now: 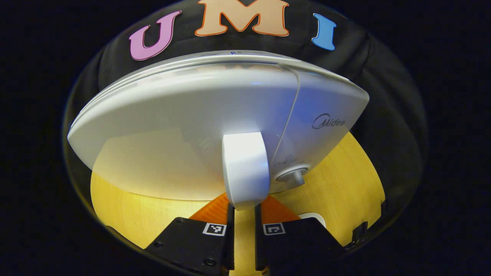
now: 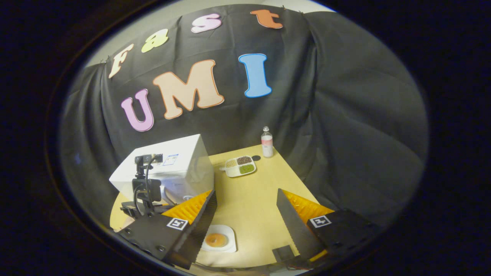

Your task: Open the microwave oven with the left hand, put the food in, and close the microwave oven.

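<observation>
The white microwave (image 1: pixel 215 115) stands close in front of the left gripper view, its door shut against the body. My left gripper (image 1: pixel 244 209) is shut on the lower end of the upright white door handle (image 1: pixel 245 165), one finger on each side. In the right gripper view the microwave (image 2: pixel 172 165) sits at the table's left, with the left gripper (image 2: pixel 145 195) at its front. A white plate with a round orange-brown food item (image 2: pixel 217 239) lies on the table below my right gripper (image 2: pixel 246 191), which hangs open and empty high above the table.
A round knob (image 1: pixel 293 176) sits right of the handle. On the yellow wooden table (image 2: pixel 253 214), a white tray (image 2: pixel 240 165) with three kinds of grains, a small dark lid (image 2: pixel 256 157) and a clear bottle (image 2: pixel 267 142) stand at the far edge.
</observation>
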A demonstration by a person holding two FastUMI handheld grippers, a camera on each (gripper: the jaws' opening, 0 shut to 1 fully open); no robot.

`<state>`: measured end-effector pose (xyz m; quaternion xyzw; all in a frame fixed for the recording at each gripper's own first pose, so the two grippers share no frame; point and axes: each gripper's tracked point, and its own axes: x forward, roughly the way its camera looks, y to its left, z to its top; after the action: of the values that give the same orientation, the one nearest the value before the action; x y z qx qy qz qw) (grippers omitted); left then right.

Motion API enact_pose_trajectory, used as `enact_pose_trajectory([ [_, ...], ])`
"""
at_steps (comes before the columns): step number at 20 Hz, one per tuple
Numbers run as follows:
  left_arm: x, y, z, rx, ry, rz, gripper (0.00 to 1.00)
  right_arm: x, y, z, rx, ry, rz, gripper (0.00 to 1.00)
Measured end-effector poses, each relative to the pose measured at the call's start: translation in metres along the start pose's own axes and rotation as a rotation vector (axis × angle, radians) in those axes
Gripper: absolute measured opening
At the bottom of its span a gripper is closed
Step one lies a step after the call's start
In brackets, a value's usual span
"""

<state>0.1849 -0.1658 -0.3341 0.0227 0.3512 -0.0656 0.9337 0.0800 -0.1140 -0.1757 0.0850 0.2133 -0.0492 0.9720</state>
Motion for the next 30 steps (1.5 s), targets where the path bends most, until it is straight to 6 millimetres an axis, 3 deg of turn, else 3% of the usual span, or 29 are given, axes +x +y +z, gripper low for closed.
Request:
enact_pose_trajectory([
  [8, -0.003, 0.000, -0.002, 0.015, -0.019, -0.006, 0.10, -0.003, -0.001, -0.011, 0.020, 0.015, 0.020, 0.99],
  [18, -0.006, 0.000, -0.001, -0.040, -0.091, 0.014, 0.04, -0.007, -0.003, -0.034, 0.012, 0.065, 0.048, 0.99],
  [26, -0.007, 0.001, 0.001, -0.076, -0.094, 0.055, 0.04, -0.002, -0.034, -0.033, -0.018, 0.078, 0.014, 0.99],
  [27, -0.006, 0.002, 0.000, -0.088, -0.092, 0.060, 0.04, 0.000, -0.040, -0.033, -0.016, 0.081, 0.003, 0.92],
  [28, -0.008, 0.002, 0.000, -0.095, -0.086, 0.067, 0.04, 0.003, -0.045, -0.031, -0.014, 0.081, -0.004, 0.99],
  [30, -0.026, 0.002, -0.021, -0.119, -0.051, 0.070, 0.02, 0.009, -0.052, -0.028, -0.011, 0.086, -0.008, 0.99],
])
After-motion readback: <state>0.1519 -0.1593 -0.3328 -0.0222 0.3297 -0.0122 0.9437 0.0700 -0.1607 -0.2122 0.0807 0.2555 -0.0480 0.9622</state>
